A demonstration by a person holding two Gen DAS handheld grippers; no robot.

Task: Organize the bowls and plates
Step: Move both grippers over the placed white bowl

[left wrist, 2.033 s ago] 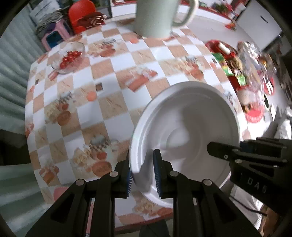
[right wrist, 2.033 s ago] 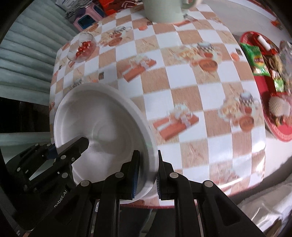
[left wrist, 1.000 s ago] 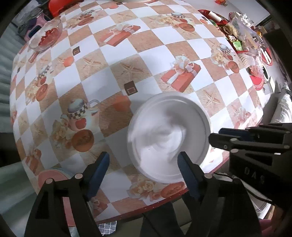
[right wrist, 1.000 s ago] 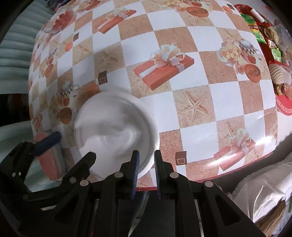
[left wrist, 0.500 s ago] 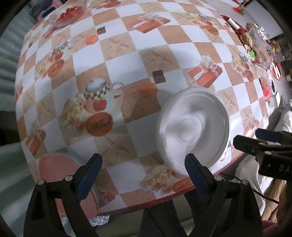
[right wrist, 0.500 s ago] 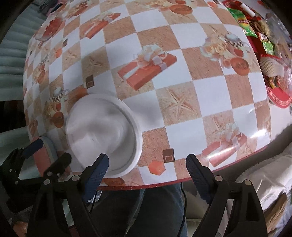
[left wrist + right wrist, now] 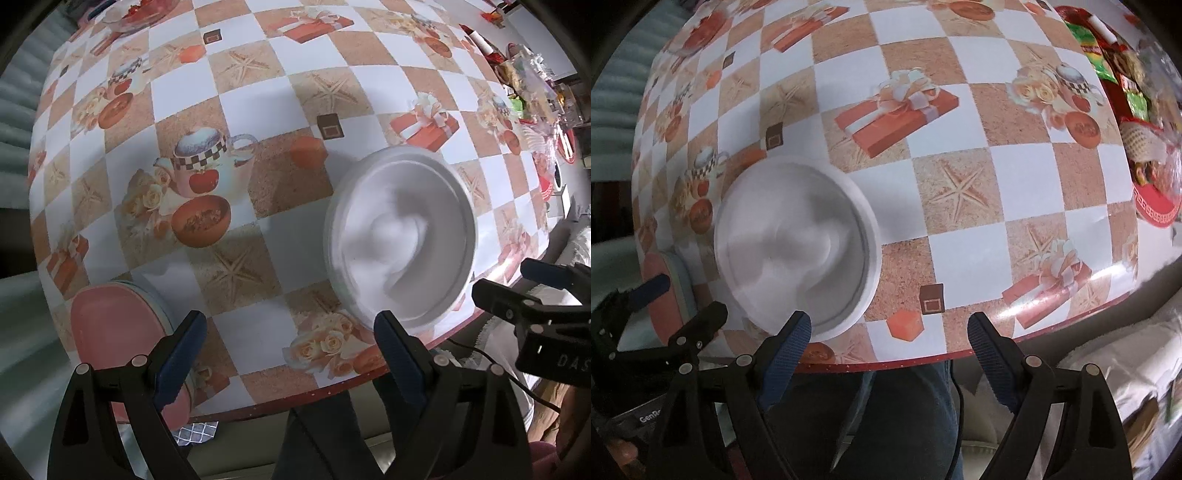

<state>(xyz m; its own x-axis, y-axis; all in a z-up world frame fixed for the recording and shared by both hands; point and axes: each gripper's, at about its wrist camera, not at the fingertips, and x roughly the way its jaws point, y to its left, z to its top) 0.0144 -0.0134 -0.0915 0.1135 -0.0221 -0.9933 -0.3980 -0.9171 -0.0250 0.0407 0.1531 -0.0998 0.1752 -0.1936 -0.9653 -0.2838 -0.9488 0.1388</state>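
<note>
A white plate [image 7: 400,236] lies flat on the checked tablecloth near the table's front edge; it also shows in the right wrist view [image 7: 798,247]. A pink plate [image 7: 114,332] on a pale green one sits at the front left corner, and shows in the right wrist view [image 7: 655,295]. My left gripper [image 7: 286,332] is open and empty, above the front edge between the two plates. My right gripper [image 7: 888,334] is open and empty, just right of the white plate.
A glass bowl of red fruit [image 7: 136,11] stands at the far left. A red tray with snacks [image 7: 1137,110] sits off the table's right side. The table's front edge [image 7: 886,362] runs just ahead of both grippers.
Both grippers let go of the white plate, which now lies on the table. Both have opened wide and drawn back toward the front edge. The pink plate has come into view.
</note>
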